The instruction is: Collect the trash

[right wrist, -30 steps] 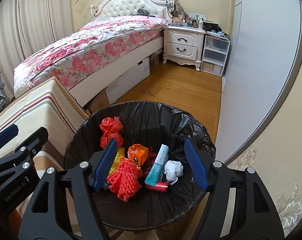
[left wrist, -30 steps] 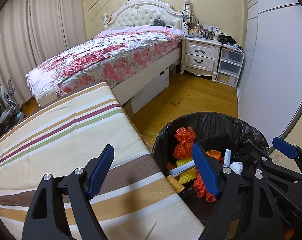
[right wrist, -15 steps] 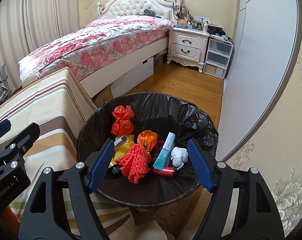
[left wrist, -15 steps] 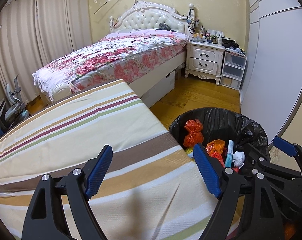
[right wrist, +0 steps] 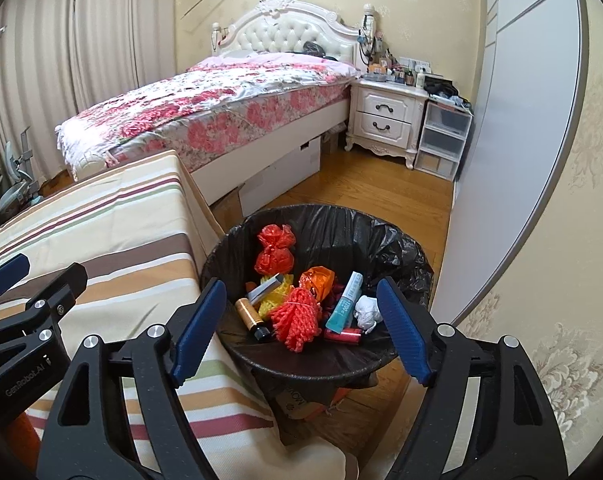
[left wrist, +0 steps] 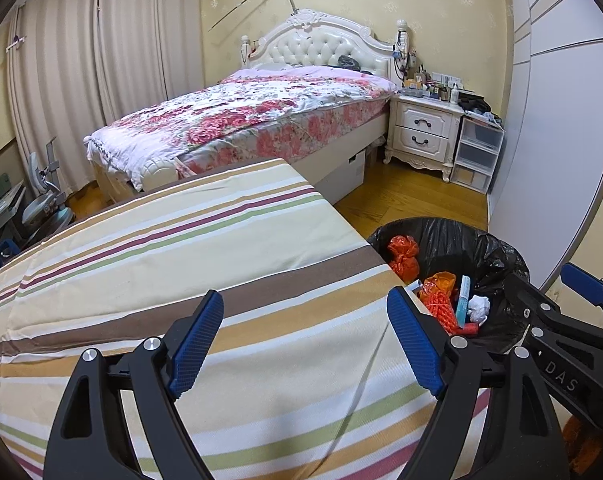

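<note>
Two pairs of black tongs with blue ribbed pads are filling the bottom of both views, and both are standing spread with nothing between the pads: the left gripper [left wrist: 305,338] is hanging over the striped cream, brown and orange cloth [left wrist: 173,264] that is covering a flat surface, while the right gripper [right wrist: 299,330] is framing the round bin lined with a black plastic bag [right wrist: 401,252]; the right jaws have just been opening, empty. Just beyond the right pads, at lower centre of the right wrist view, the collected trash is lying inside the bin: a red tasselled mesh bundle [right wrist: 295,318], a brown cylindrical bottle with a black cap [right wrist: 251,314], a teal and white flat box [right wrist: 344,302] with its long axis running up and slightly right, a crumpled white tissue [right wrist: 366,311], an orange plastic wrapper [right wrist: 316,278] and, farther back, a knotted red plastic bag [right wrist: 274,250]. So the bin is lying straight ahead of the right tongs and at the right edge of the left wrist view, nearer the right hand. No loose trash is showing on the cloth, so the collecting is looking about done. Readable writing: "GenRobot.AI" on the left gripper's body at lower left of the right view, "DAS" on the right gripper's body [left wrist: 561,336] at lower right of the left view; the box's print is too small to trust. Farther off, a floral-quilted bed [right wrist: 221,108] and a white nightstand [right wrist: 385,118] are standing against the back wall.
</note>
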`<act>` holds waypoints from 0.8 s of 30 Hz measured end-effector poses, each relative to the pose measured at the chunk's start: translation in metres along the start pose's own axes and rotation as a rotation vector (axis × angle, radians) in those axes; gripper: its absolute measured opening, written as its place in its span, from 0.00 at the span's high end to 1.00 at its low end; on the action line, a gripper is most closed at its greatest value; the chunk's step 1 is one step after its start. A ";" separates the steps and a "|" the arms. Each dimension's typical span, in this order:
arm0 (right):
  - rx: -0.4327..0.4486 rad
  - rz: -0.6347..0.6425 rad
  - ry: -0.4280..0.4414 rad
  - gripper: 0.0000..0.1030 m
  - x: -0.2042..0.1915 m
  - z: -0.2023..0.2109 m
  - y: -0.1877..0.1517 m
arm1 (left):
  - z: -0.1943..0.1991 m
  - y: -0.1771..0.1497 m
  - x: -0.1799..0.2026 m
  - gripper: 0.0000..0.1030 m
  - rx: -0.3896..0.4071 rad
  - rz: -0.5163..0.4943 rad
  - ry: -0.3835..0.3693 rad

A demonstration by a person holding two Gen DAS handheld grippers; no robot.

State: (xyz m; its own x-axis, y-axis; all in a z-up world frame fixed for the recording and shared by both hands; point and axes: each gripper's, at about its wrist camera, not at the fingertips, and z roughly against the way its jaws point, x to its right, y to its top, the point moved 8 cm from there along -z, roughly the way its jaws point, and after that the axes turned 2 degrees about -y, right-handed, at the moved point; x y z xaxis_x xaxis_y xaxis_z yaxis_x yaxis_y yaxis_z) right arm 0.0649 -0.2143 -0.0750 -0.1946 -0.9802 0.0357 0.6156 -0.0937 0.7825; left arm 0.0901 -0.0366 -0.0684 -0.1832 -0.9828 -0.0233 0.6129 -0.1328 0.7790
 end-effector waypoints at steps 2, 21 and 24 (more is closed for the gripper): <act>0.010 0.011 0.005 0.23 -0.004 0.007 0.000 | 0.006 -0.002 -0.005 0.21 0.001 0.008 0.001; 0.044 0.037 0.029 0.23 -0.018 0.033 -0.001 | 0.027 -0.014 -0.020 0.21 0.016 0.033 0.021; 0.044 0.037 0.030 0.23 -0.018 0.033 -0.001 | 0.027 -0.014 -0.020 0.21 0.017 0.030 0.020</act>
State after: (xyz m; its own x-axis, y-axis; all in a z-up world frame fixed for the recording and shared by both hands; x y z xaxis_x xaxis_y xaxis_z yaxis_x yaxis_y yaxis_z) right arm 0.0420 -0.1910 -0.0558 -0.1484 -0.9878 0.0471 0.5876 -0.0498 0.8076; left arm 0.0639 -0.0116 -0.0617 -0.1490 -0.9888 -0.0121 0.6046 -0.1008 0.7902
